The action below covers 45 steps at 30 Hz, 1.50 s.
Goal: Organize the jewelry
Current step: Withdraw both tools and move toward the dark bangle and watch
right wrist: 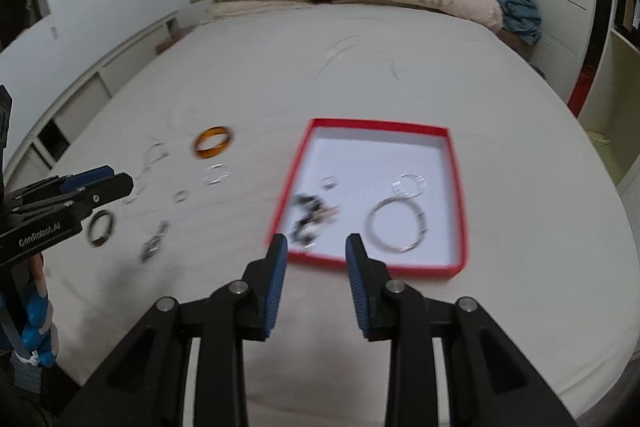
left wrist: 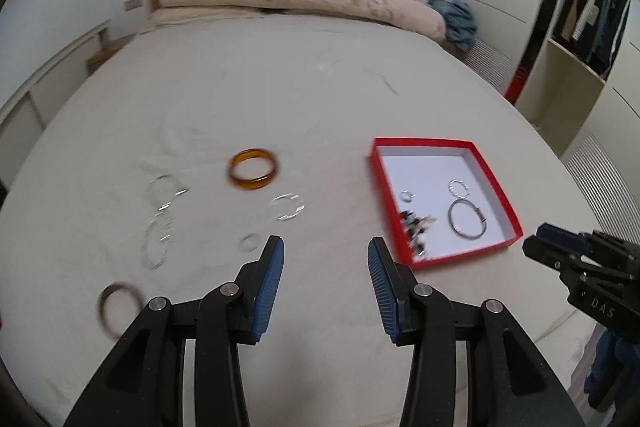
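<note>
Jewelry lies in two groups on the bed. An amber bangle, a dark ring and several clear rings, blurred and hard to count, sit loose on the sheet. Others lie inside the red box, among them a large silver hoop and a dark tangled piece. The left gripper hangs wide and empty above bare sheet between both groups. The right gripper, jaws also apart and empty, hovers at the box's near edge.
</note>
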Motion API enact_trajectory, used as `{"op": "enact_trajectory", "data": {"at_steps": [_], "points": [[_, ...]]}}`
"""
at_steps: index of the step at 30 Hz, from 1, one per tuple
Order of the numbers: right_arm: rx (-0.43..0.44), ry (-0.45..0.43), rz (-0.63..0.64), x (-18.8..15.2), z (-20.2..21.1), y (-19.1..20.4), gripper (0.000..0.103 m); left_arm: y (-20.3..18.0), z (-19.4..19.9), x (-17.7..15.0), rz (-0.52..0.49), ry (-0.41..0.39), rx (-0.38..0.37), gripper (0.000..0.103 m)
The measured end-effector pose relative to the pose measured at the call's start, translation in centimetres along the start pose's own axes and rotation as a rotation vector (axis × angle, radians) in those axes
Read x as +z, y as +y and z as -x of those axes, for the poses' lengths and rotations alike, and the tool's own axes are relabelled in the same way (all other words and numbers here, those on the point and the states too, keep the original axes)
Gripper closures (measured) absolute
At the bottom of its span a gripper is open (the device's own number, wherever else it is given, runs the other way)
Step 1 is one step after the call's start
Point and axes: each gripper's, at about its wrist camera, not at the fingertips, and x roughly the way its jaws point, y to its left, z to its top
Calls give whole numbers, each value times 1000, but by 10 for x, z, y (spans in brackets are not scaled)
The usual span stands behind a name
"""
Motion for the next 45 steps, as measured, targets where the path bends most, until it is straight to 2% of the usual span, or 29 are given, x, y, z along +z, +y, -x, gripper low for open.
{"op": "enact_trajectory", "data": {"at_steps": [4, 10, 19, 22, 24, 27, 30, 32, 34, 45], "points": [[40, -22, 2, -19, 18, 32, 74, 22, 36, -26, 8, -28, 63, 60], [77, -39, 9, -39, 39, 70, 74, 54, 73, -63, 75, -49, 120, 59], [106, -69, 34, -61, 76, 114, 74, 93, 126, -78, 177, -121, 193, 59], [105, -80, 44, -64, 85, 122, 74, 103, 138, -81, 196, -128, 210, 48], [104, -88, 45, -65, 91, 125, 74, 107, 142, -82, 198, -132, 213, 47], [106, -96, 37, -65, 96, 129, 74, 112, 147, -85, 197, -136, 211, 46], [108, -101, 37, -65, 96, 133, 73, 116, 148, -88, 204, -138, 219, 38], [108, -98, 40, -65, 92, 136, 67, 119, 145, -91, 213, -133, 230, 33], [109, -90, 40, -66, 87, 138, 64, 123, 140, -93, 220, -121, 233, 33], [95, -42, 77, -62, 49, 151, 64, 148, 103, -105, 237, -48, 254, 33]]}}
